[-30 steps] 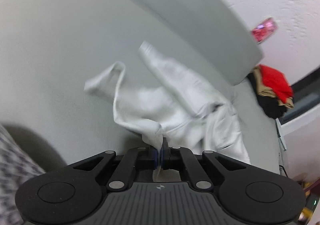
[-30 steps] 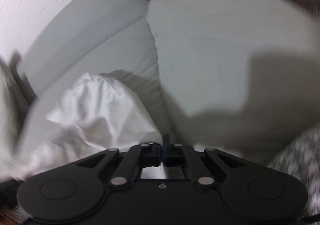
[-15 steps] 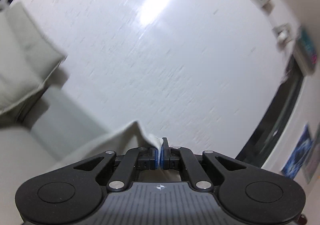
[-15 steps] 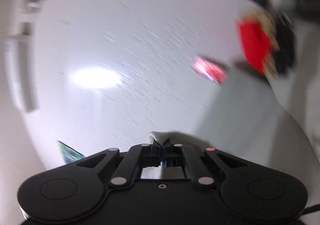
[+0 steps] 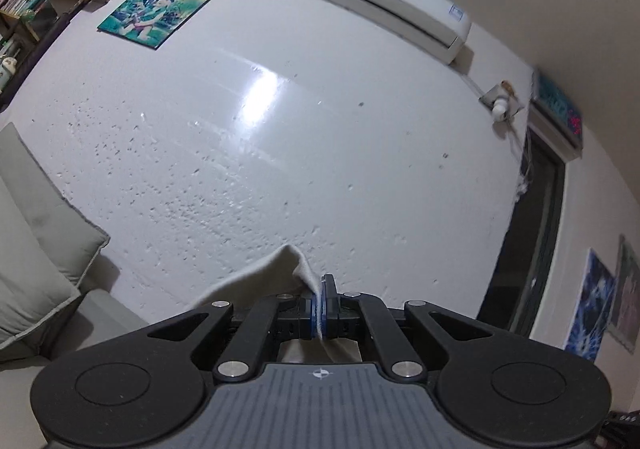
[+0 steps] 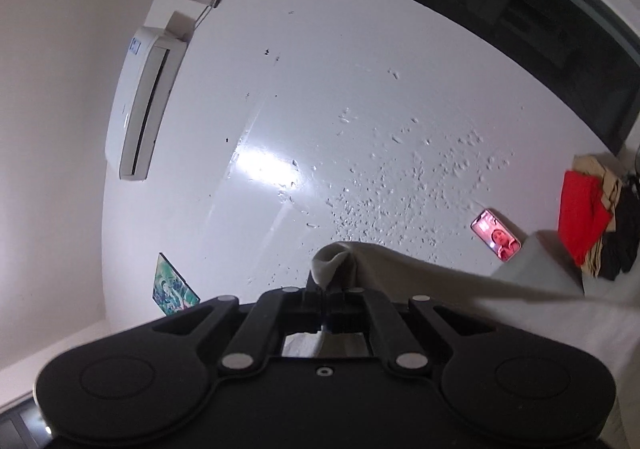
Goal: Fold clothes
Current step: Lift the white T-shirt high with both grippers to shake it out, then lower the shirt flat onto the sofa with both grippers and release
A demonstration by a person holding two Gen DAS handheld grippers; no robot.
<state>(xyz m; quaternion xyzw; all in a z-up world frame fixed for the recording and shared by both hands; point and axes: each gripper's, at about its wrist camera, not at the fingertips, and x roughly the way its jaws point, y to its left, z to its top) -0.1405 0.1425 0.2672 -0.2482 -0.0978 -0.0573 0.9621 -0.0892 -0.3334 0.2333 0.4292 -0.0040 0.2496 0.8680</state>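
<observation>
A white garment [image 5: 276, 269] is pinched at one edge by my left gripper [image 5: 322, 303], whose blue pads are shut on the cloth; the fabric bunches up just above the fingers and drops away to the lower left. In the right wrist view the same white garment [image 6: 420, 273] is clamped by my right gripper [image 6: 322, 303], shut on a folded corner, and the cloth stretches taut to the right. Both grippers are lifted high and face the white wall. The rest of the garment hangs below, out of view.
A grey sofa cushion [image 5: 36, 241] stands at the left. Piled red, tan and black clothes [image 6: 592, 221] lie on the sofa end at the right, beside a lit phone [image 6: 496, 235]. An air conditioner [image 5: 384, 5], a picture [image 5: 154, 15] and a dark doorway [image 5: 532, 249] are on the wall.
Both grippers have risen from the sofa seat and tipped upward, carrying the white garment. The views went from the cushions to the wall, air conditioner and pictures.
</observation>
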